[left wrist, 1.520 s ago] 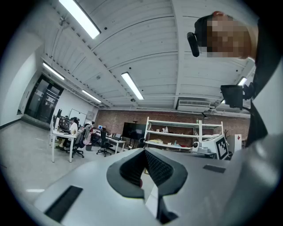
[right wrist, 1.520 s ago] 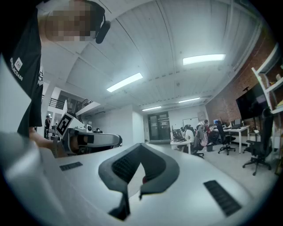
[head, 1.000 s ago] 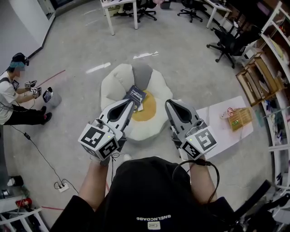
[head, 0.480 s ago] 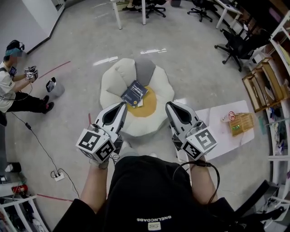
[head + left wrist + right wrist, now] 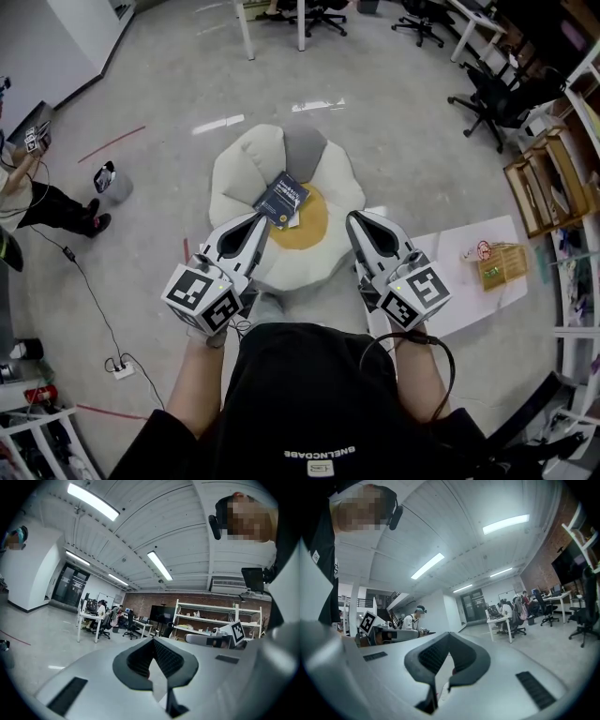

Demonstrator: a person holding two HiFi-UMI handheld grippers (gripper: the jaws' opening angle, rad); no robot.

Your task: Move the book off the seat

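The book [image 5: 281,199], dark blue, lies flat a little above the middle of the head view, on the white flower-shaped floor cushion [image 5: 239,173] that serves as the seat. It is half on the yellow centre [image 5: 317,228] and half on a white petal, and it seems that a pale slip of paper [image 5: 293,220] looks out from under its lower corner. The left gripper [image 5: 262,217] and the right gripper [image 5: 353,217] hang side by side over the lower edge of the cushion. Both have their jaws pressed together with nothing between them. The left tip is near the book's lower corner but does not touch it, and the right one is further off. I think the first danger is simple: if the jaws come down closed, they will only push the book deeper into the soft filling or slide it over the petal. A flat book on a yielding surface also offers little edge to pinch, so a grip on the cover alone could let the pages fall open. The loose slip may drop to the floor when the book is lifted.
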